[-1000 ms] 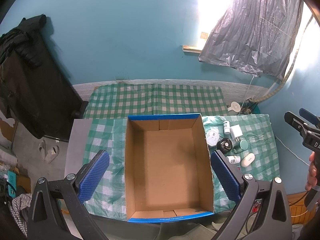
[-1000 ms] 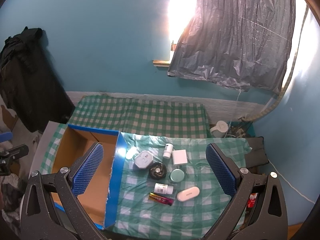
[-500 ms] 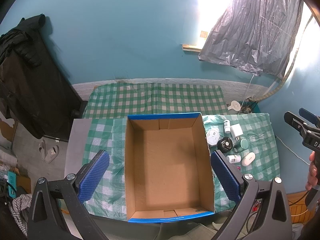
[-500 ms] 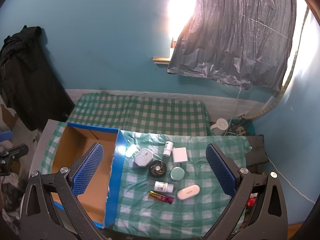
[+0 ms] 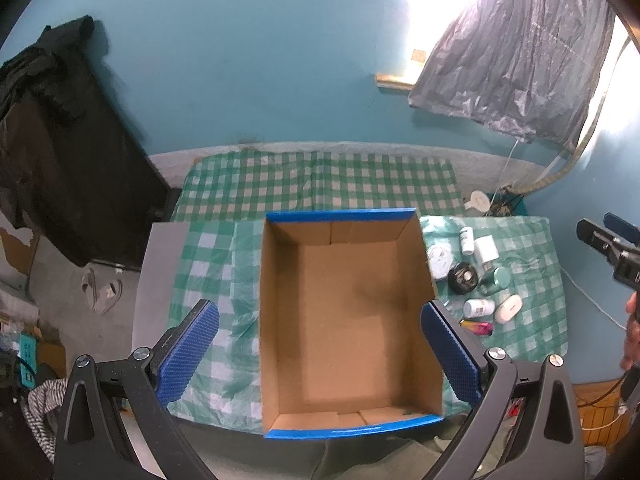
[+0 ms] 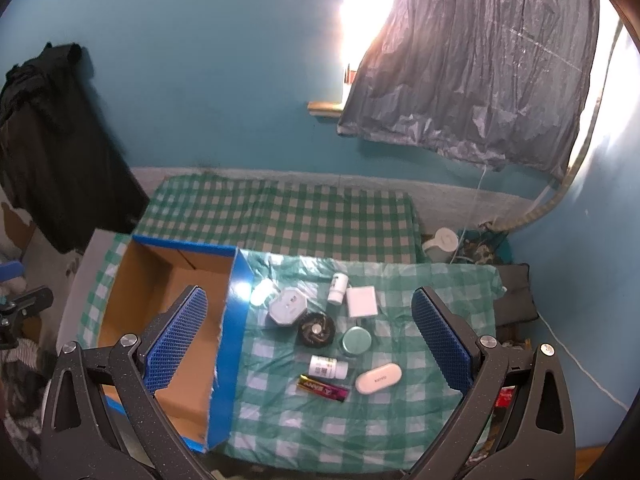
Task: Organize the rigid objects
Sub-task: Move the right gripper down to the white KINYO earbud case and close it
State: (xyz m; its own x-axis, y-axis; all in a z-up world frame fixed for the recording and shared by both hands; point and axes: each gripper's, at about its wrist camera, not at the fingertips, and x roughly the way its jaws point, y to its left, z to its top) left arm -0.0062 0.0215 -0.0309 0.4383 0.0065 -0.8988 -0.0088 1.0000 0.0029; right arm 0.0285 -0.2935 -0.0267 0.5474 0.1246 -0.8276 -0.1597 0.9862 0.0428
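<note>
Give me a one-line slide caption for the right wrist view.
Open right tool poised above small items on a green checked cloth, beside an empty cardboard box.

Left wrist view looked steeply down, high above the open brown cardboard box (image 5: 348,320); right wrist view looked down beside it. Both shared the box (image 6: 168,280).

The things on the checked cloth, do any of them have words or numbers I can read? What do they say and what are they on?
White oval case: a short grey word, too small to read.
Red and gold wrapper: print on it, too blurred to read.
White bottle lying down: a label with dark marks, unreadable.
Upright white bottle: a green-marked label, unreadable.
Cardboard box: no text shows.
</note>
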